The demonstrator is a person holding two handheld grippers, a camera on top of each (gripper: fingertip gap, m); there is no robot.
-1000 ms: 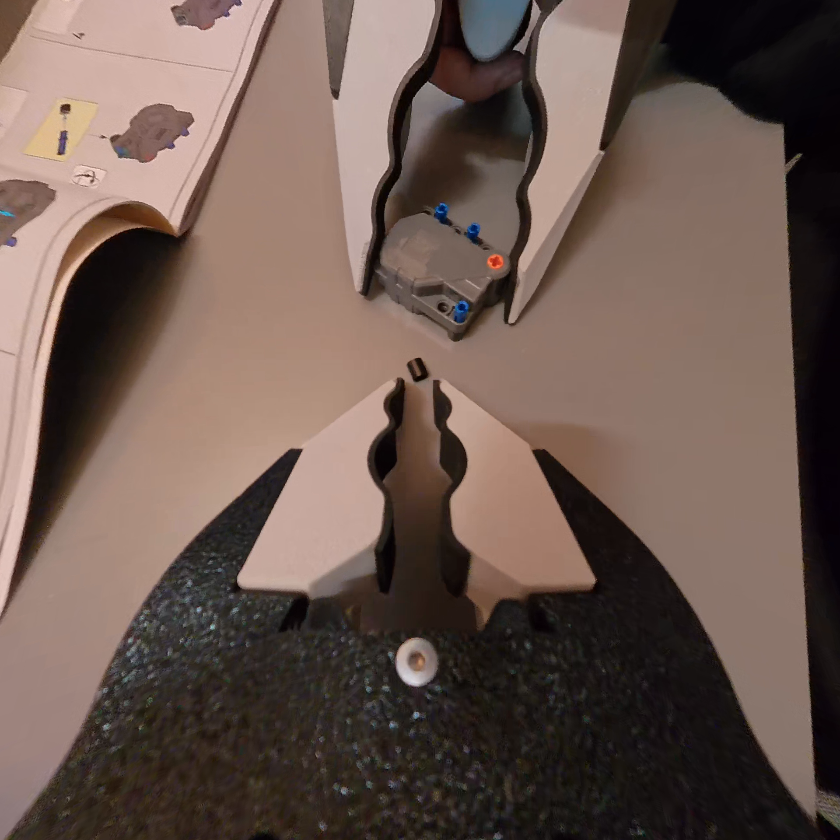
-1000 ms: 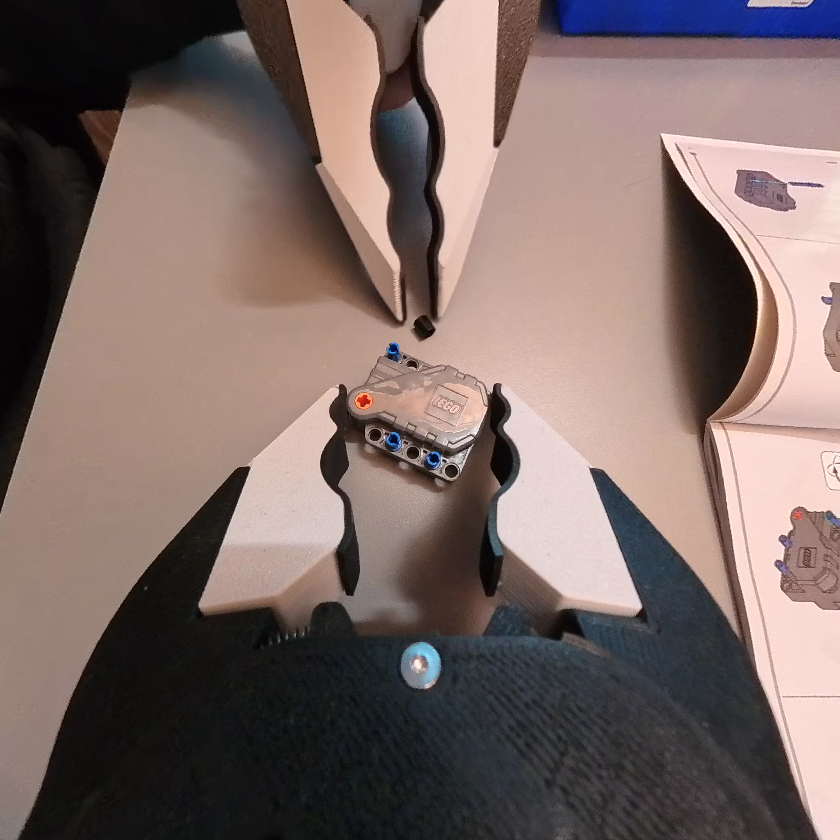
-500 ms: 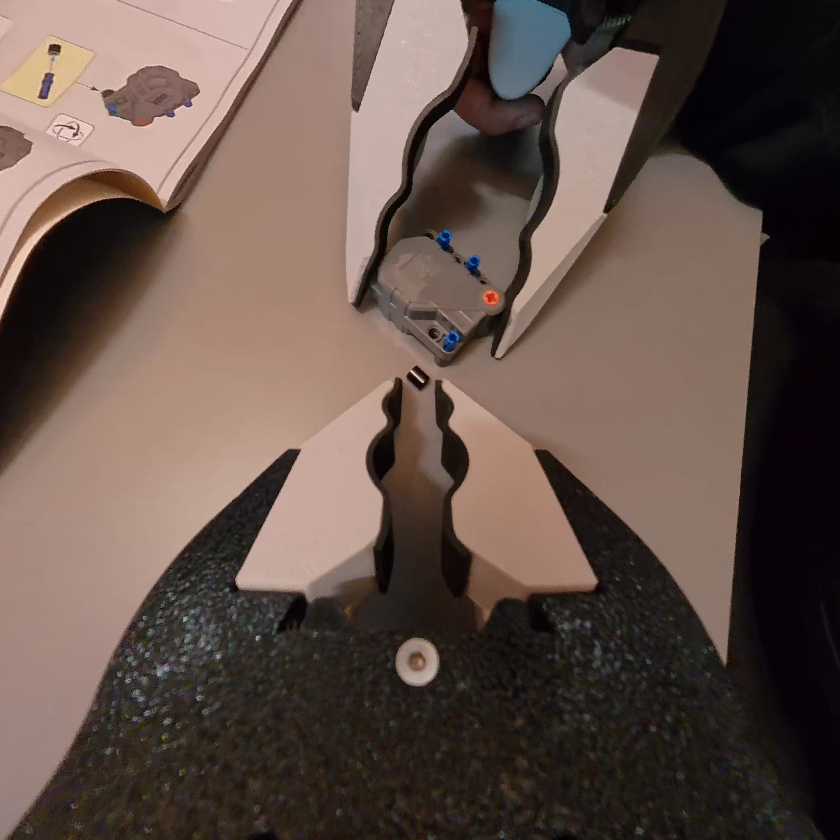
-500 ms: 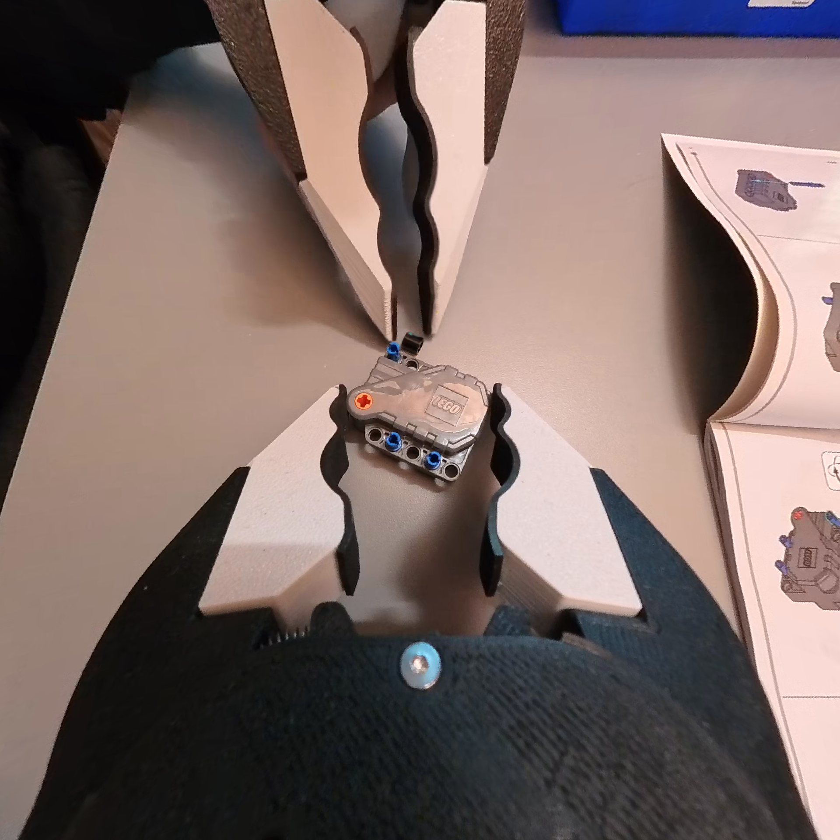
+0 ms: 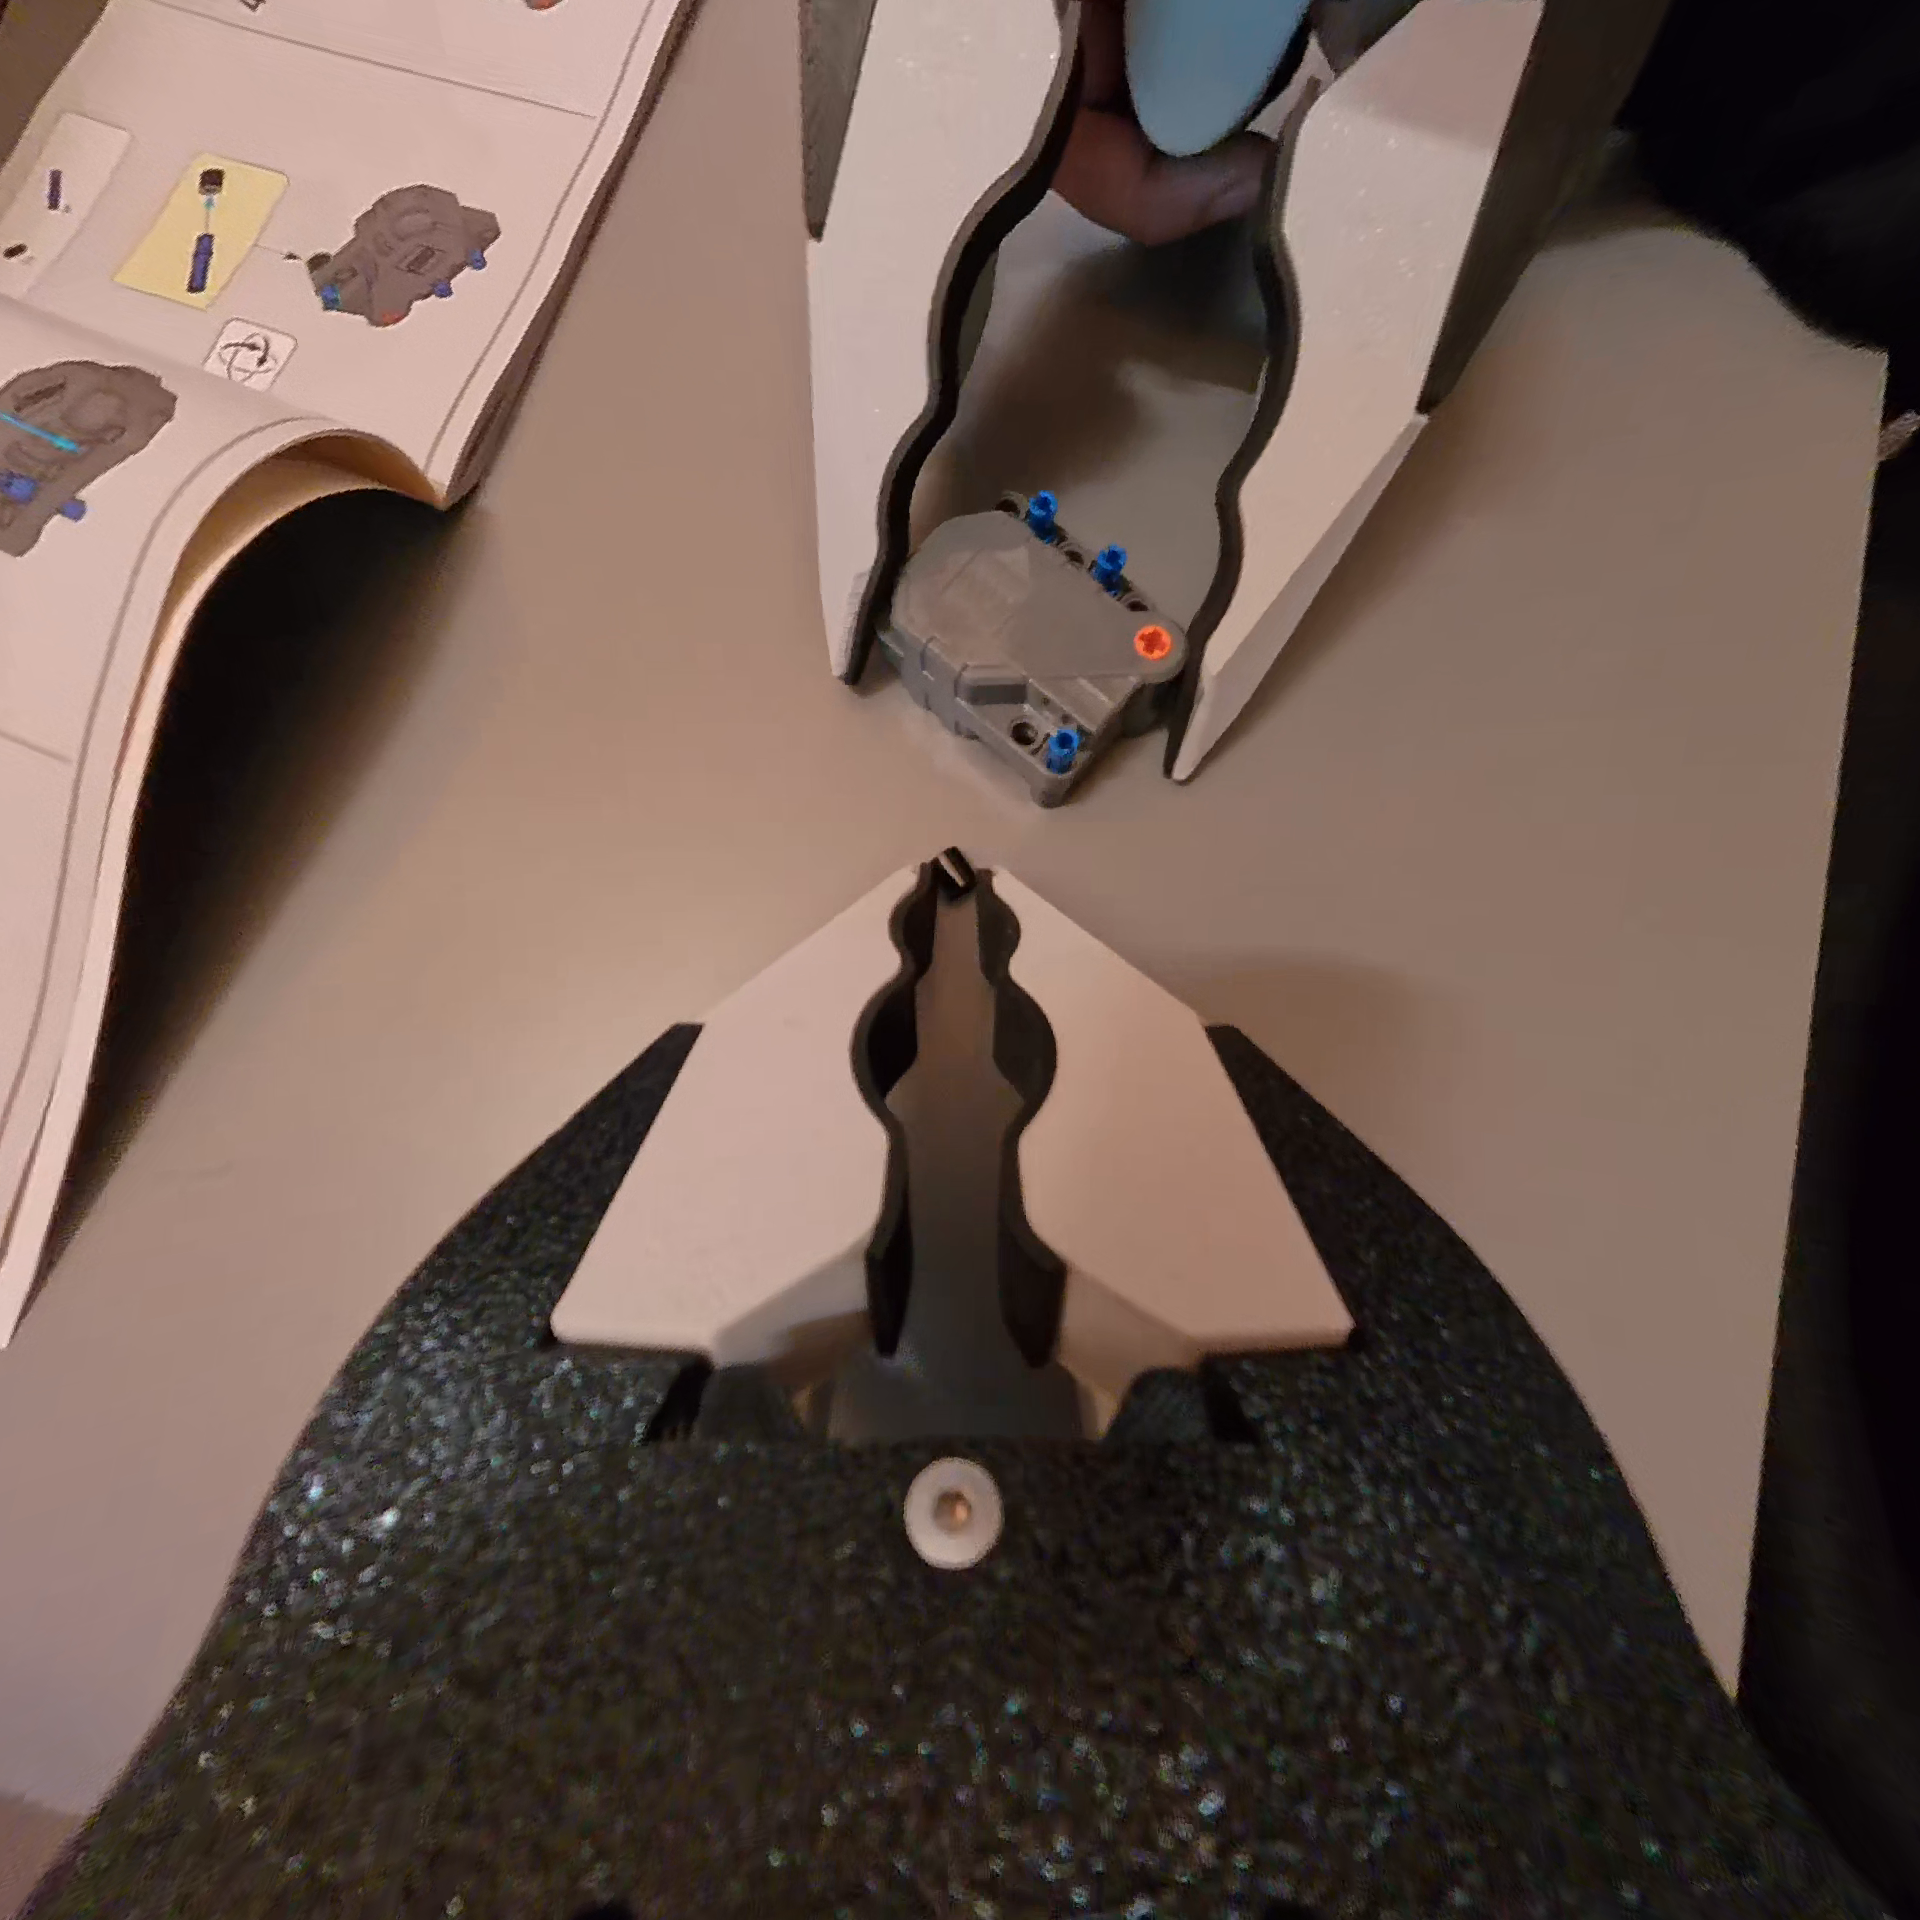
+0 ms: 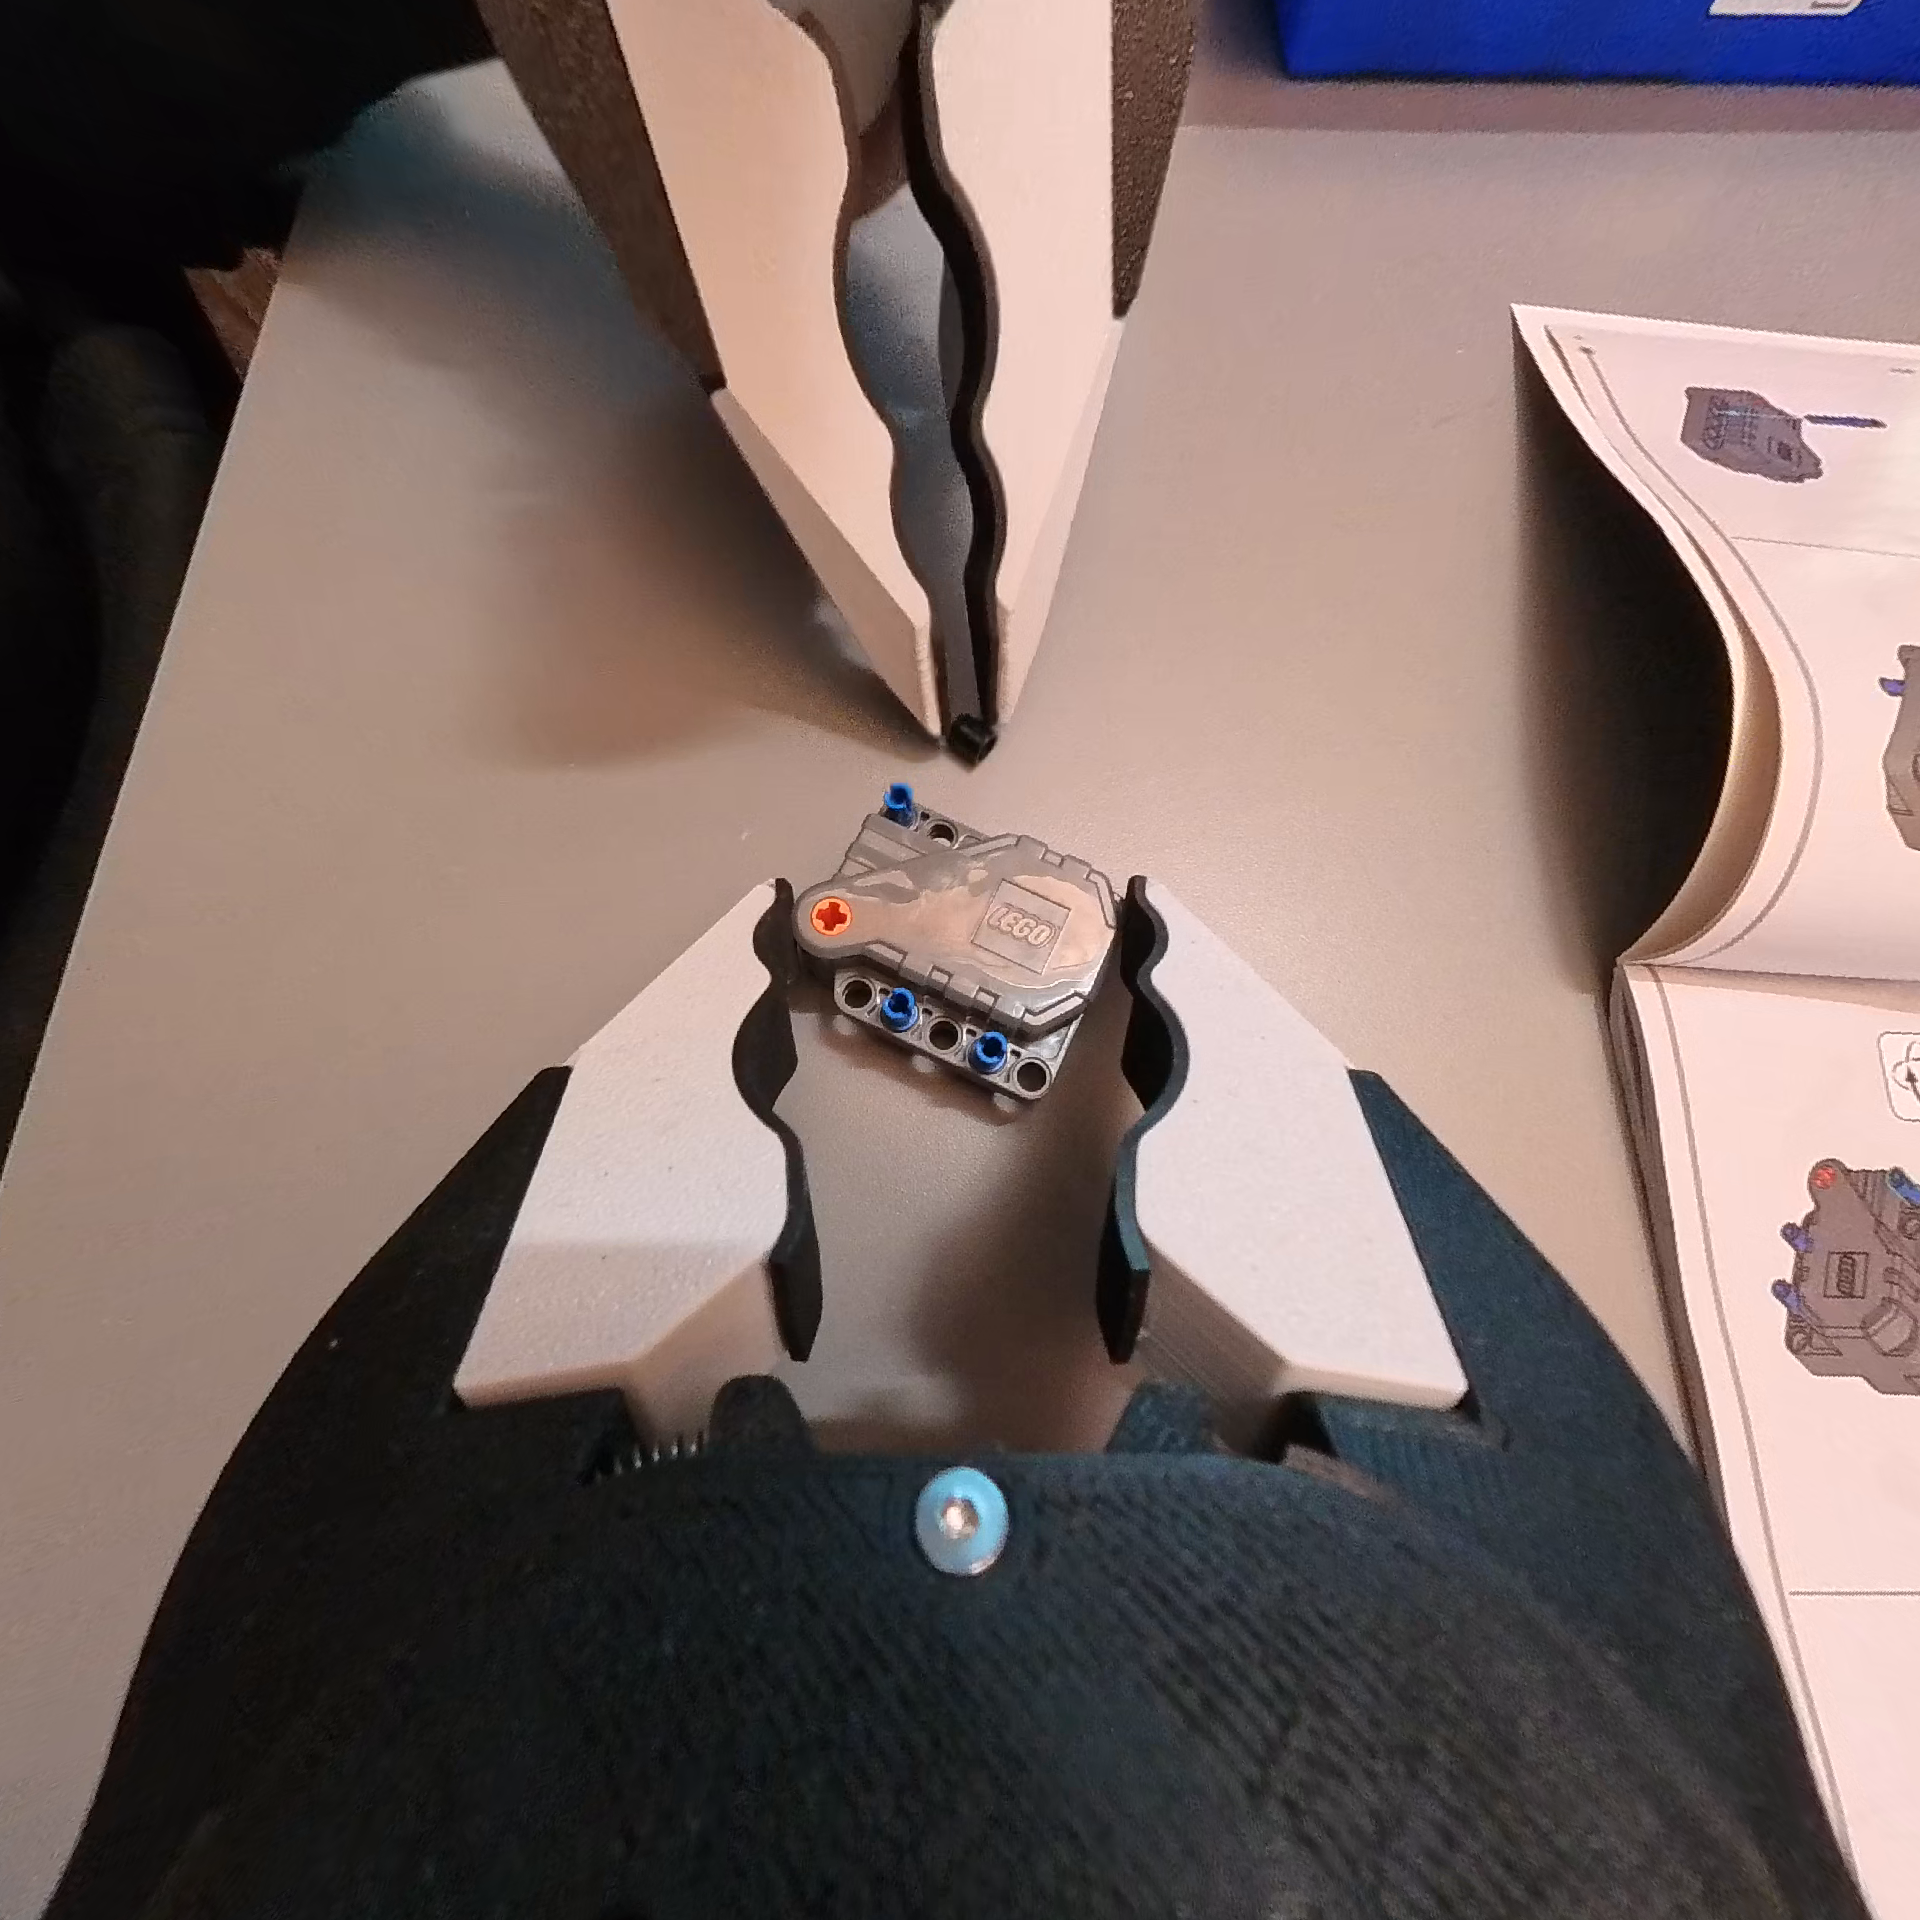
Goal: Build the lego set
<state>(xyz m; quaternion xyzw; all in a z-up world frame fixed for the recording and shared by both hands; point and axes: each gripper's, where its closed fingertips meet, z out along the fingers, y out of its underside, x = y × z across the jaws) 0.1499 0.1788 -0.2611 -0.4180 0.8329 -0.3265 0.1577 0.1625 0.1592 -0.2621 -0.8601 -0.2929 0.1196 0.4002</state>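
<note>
Gripping a tiny black Lego piece (image 5: 952, 871) at its very tips, the left gripper (image 5: 954, 878) had its fingers almost together, low over the plain grey tabletop (image 5: 644, 831). Just beyond, the right gripper (image 6: 951, 914) clamped the grey Lego motor block (image 6: 961, 930), which rested on the table with blue pins (image 6: 899, 1008) and an orange axle hole (image 6: 831, 915) showing. Farther off to one side lay an open instruction booklet (image 5: 343, 208), its pages arching up. A blue box (image 6: 1600, 42) sat at the table's far edge, the room beyond dark.
</note>
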